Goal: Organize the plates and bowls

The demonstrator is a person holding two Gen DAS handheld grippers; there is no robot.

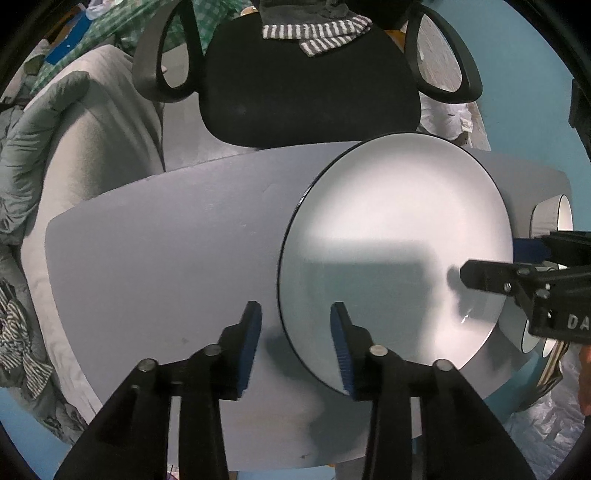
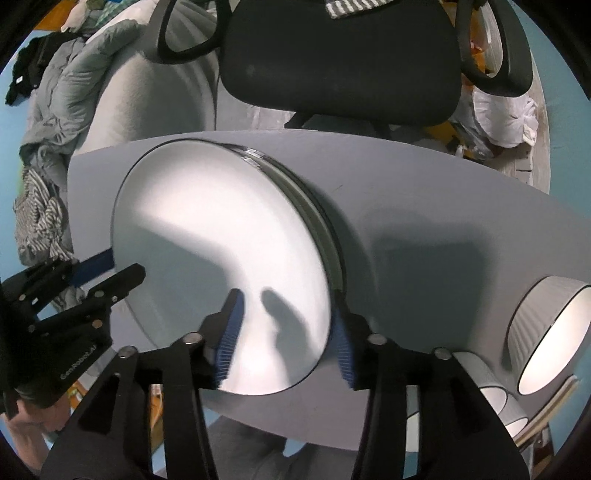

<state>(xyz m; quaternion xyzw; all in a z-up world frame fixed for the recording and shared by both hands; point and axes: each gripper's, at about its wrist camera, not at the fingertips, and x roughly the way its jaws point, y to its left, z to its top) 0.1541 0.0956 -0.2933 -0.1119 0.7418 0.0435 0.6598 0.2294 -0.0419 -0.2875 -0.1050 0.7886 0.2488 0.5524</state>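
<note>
**Both tools straddle the top plate's rim, jaws apart**

- Surface [image 1: 155,258]: grey, roughly oval board. Black office chair [image 1: 306,85] just behind it, striped cloth [image 1: 317,31] draped over its backrest.
- Top plate [image 1: 395,251]: white with a thin dark rim, on the right half of the surface in the left wrist view. Right wrist view shows it [image 2: 221,258] sitting over another plate [image 2: 314,206], whose rim edges stick out past its right side. That area is motion-blurred, so I can't tell how many plates are stacked there.
- Left tool [image 1: 295,345]: jaws apart, straddling the top plate's near-left rim. One blue pad is over the plate face, the other over bare surface. No grip visible.
- Right tool [image 2: 288,338]: jaws apart, straddling the plate's rim on the opposite side. Left pad over the plate face, right pad outside the rim next to the lower plate's edge. Can't tell whether either pad touches. Not clamped.
- Each tool shows in the other's camera, coming in over the plate edge from the side.
- Bowls: a large ribbed grey bowl [image 2: 550,332] with a white inside is tipped on its side at the right end of the surface. Smaller bowls [image 2: 495,402] just beside it, near the edge.
- Off the surface: grey bedding [image 1: 40,147] on the left, white plastic bags [image 2: 506,118] behind on the right.
</note>
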